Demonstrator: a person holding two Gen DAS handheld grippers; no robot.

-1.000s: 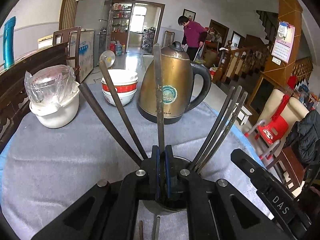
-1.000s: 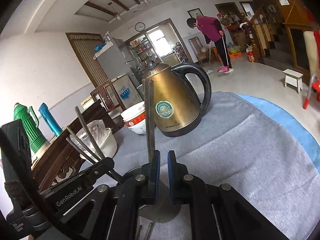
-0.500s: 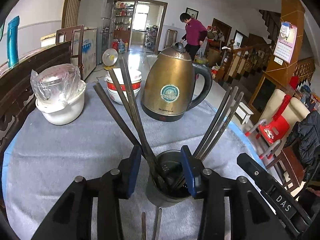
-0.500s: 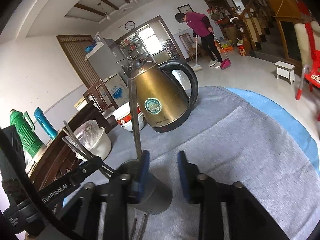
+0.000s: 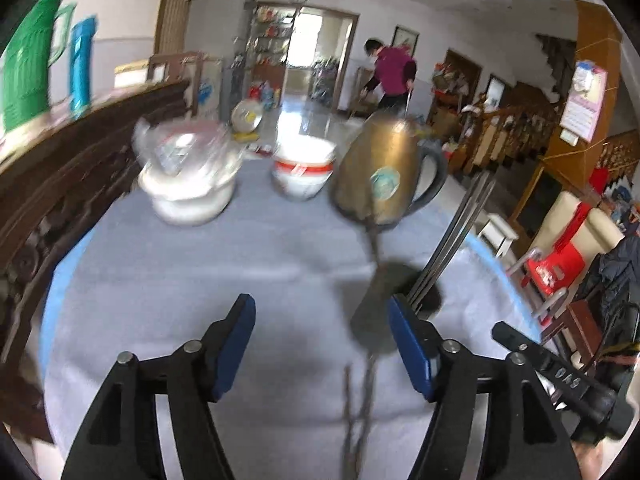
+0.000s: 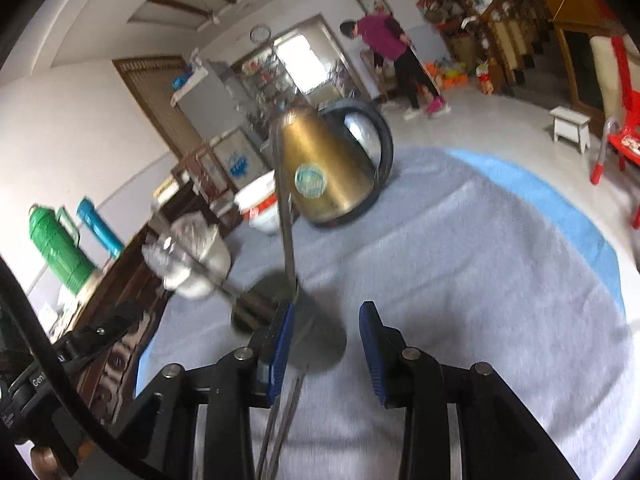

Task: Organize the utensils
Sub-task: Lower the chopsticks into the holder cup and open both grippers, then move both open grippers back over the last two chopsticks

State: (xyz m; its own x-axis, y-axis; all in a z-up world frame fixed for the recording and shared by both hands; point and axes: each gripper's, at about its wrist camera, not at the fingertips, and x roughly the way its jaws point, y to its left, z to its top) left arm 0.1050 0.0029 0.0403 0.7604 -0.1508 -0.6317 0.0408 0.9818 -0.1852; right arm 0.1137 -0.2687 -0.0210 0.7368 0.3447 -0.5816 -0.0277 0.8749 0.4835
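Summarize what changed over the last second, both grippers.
Both let go: the left gripper and right gripper, each shut on a chopstick a second ago, now stand open and have backed off the metal holder. The released chopsticks stand in it. Kettle, bowls and white pot stayed put.

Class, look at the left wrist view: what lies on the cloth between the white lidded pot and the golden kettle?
In the left wrist view, a stack of white bowls with a red band stands between the white lidded pot and the golden kettle.
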